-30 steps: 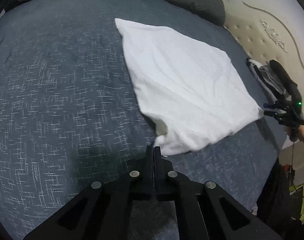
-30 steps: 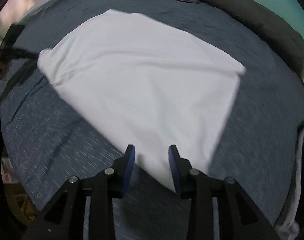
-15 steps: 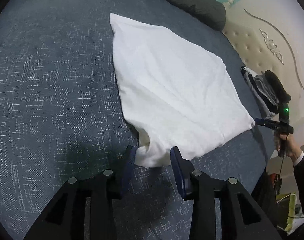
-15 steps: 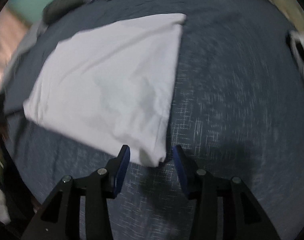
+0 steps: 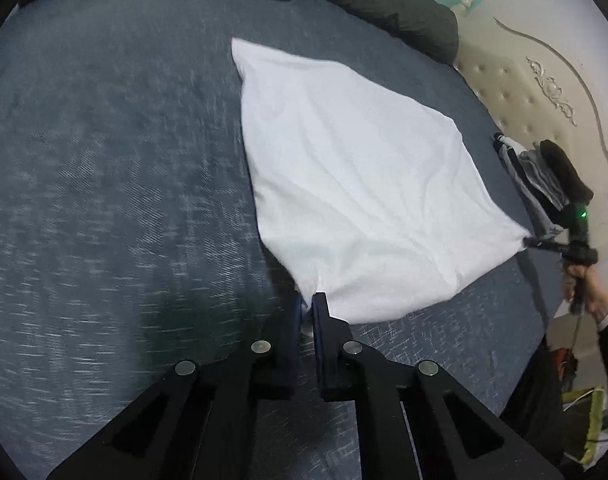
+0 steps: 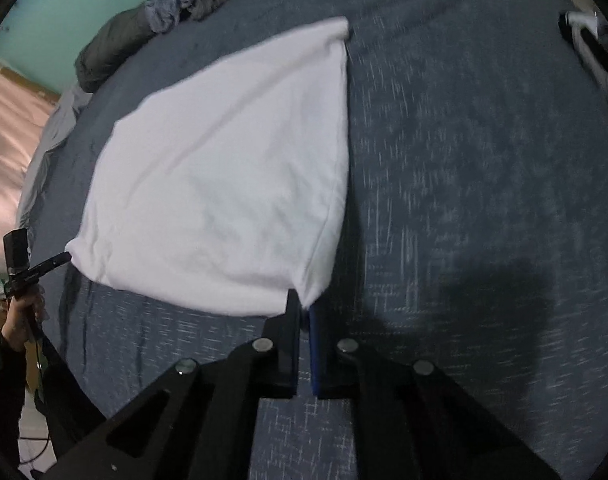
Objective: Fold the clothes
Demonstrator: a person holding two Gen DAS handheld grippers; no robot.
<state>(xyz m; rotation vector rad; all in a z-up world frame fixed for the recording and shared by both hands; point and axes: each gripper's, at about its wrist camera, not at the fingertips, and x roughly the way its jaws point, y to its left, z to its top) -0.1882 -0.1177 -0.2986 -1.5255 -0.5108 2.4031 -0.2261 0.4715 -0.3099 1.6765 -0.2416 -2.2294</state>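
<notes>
You have both near corners of the shirt (image 5: pixel 356 184) pinched: your left gripper (image 5: pixel 307 308) is clamped on the corner right at its tips, and your right gripper (image 6: pixel 304 308) is clamped on the other near corner, seen in its own view with cloth bunched between the pads. The rest of the white shirt lies flat on the bed (image 5: pixel 104 160), stretching ahead of both tools, with its far edge well away from you.

The bite on each side looks thin (only a small tuck of fabric sits in each pinch), so a quick lift is likely to pull a corner free and drop that side into a wrinkle. The shirt also looks already doubled, and you cannot tell from here whether each pinch holds both layers; if one holds only the top layer, the lower one will probably stay on the bed and the fold will open up.

Watch the tension between your hands. The near edge sags between the tools; raise one faster than the other and the fold line will likely skew. Pull them too far apart and the cloth may slide out of the pads.

The dark clothes (image 5: pixel 540 172) lie ahead and to the right of your left tool, near the shirt's right edge; a wide swing could drag fabric over them.
</notes>
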